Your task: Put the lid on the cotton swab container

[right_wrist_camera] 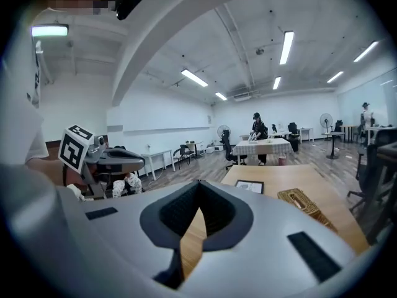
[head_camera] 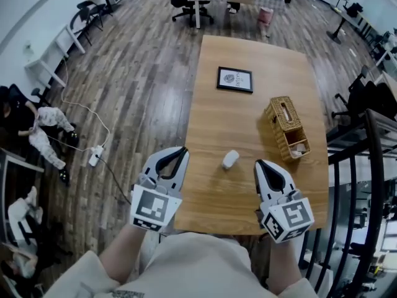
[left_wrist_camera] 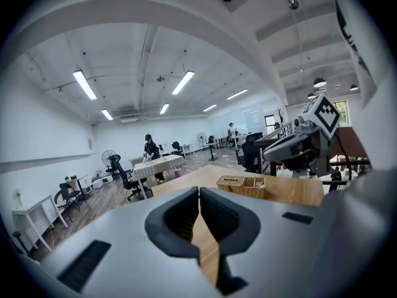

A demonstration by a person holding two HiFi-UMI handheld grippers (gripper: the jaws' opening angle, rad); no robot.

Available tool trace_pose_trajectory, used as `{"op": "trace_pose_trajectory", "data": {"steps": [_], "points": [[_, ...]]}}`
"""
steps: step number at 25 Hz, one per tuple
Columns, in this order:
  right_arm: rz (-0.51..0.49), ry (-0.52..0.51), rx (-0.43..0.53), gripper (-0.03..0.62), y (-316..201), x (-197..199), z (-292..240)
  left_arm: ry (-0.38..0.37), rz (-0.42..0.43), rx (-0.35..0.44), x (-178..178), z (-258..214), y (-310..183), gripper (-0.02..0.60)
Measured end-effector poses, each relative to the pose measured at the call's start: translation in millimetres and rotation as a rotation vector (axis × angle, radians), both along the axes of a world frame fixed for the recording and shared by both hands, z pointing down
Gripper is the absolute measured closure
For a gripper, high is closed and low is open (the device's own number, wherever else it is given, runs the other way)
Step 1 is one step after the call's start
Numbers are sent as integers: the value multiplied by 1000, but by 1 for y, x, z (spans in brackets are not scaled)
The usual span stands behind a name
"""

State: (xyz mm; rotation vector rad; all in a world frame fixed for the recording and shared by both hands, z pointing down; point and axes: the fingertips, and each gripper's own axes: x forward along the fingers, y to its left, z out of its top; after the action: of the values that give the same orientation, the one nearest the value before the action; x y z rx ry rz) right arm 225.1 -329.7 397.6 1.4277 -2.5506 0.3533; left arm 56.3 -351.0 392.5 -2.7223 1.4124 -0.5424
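A small white rounded object (head_camera: 230, 159), which looks like the cotton swab container, lies on the wooden table (head_camera: 248, 54) between my two grippers. I cannot make out a separate lid. My left gripper (head_camera: 182, 149) hovers at the table's left edge, to the left of the white object, its jaws shut on nothing. My right gripper (head_camera: 258, 164) sits just right of the object, also shut and empty. In the left gripper view the jaws (left_wrist_camera: 198, 191) meet at the tips; the right gripper view shows the same for its gripper (right_wrist_camera: 198, 185). The white object is hidden in both gripper views.
A wicker basket (head_camera: 287, 128) stands at the right side of the table and a black picture frame (head_camera: 234, 79) lies farther back. A black railing (head_camera: 372, 185) runs close on the right. A cable and power strip (head_camera: 95, 156) lie on the floor at left.
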Motion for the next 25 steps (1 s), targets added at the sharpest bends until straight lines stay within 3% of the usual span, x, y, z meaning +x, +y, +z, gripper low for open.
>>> {"op": "trace_pose_trajectory", "data": {"steps": [7,15,25], "points": [[-12,35,91,568,46,1,-52,41,19,86,-1,-43,30,554],[-24,78,85,568,71,-9,-54,61,41,71,2,-47,52,554],[-11,80,73,568,68,-2,-46,33,36,88,2,-47,54,554]]}}
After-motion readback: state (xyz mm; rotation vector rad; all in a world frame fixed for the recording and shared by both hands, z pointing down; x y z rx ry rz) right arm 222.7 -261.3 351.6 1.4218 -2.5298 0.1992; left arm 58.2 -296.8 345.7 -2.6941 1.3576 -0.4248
